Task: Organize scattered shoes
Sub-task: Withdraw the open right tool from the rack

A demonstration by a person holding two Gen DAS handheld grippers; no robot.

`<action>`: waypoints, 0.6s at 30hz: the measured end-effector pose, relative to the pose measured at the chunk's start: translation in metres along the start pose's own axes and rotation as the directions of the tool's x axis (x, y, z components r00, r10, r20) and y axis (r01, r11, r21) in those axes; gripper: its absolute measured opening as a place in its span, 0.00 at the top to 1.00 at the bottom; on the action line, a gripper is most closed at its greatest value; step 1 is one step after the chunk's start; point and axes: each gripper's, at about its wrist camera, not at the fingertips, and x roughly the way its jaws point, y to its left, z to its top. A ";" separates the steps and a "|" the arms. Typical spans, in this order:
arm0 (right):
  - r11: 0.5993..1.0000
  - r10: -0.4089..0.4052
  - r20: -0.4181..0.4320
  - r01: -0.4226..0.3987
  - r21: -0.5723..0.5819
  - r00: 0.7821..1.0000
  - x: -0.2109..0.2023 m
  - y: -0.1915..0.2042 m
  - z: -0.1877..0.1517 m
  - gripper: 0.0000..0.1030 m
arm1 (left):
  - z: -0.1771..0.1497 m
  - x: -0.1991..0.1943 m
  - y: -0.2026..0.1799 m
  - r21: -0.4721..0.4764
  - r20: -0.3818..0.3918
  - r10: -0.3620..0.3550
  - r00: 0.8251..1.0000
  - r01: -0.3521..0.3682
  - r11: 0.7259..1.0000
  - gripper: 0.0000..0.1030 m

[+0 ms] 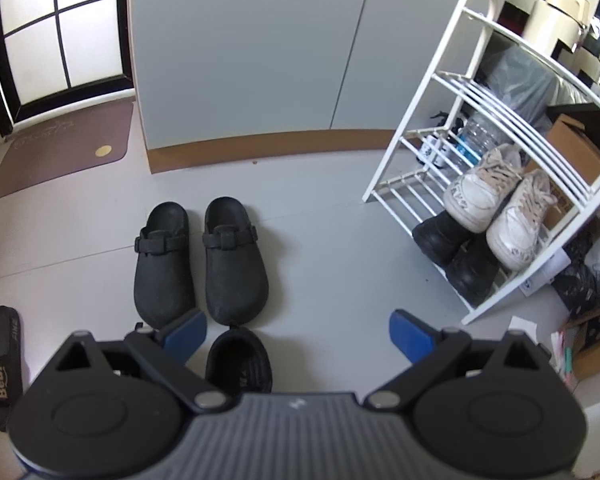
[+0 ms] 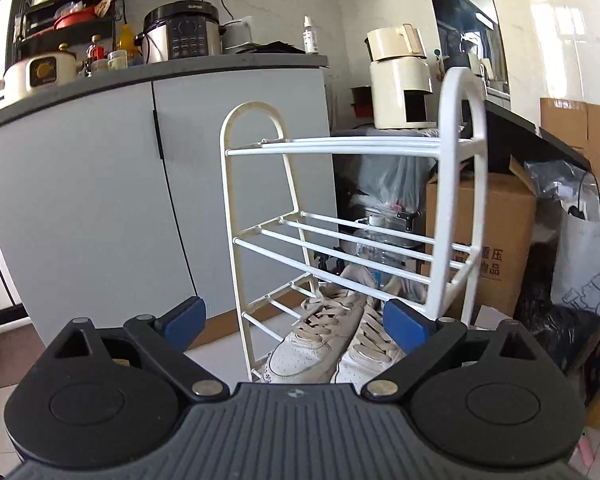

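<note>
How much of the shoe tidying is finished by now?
Roughly half. Done: the white sneakers and a pair of black shoes sit on the white rack. In hand: nothing; the left gripper and right gripper are both open and empty. Left: the black clogs, a black slipper near the left gripper, and a "Bear" slide remain on the floor.
</note>
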 end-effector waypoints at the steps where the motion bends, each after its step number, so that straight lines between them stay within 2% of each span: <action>1: 1.000 0.002 -0.009 -0.002 -0.003 1.000 -0.004 -0.002 -0.001 0.05 | -0.001 -0.001 0.000 0.001 0.000 -0.001 1.000 0.001 1.000 0.04; 6: 0.999 0.043 -0.036 -0.043 -0.026 0.998 -0.017 -0.002 -0.003 0.05 | -0.003 -0.007 0.003 0.013 0.012 0.002 1.000 -0.002 1.000 0.04; 10: 0.995 0.076 -0.051 -0.079 -0.054 0.996 -0.024 0.001 -0.003 0.05 | -0.007 -0.008 0.016 -0.014 -0.001 0.012 1.000 -0.012 1.000 0.04; 13: 0.988 0.127 -0.065 -0.131 -0.077 0.990 -0.026 0.001 -0.004 0.04 | -0.010 -0.011 0.025 -0.025 -0.004 0.022 1.000 -0.022 0.999 0.04; 18: 0.988 0.126 -0.093 -0.133 -0.074 0.988 -0.027 0.001 -0.006 0.04 | -0.014 -0.018 0.036 -0.034 -0.001 0.035 0.999 -0.035 0.999 0.04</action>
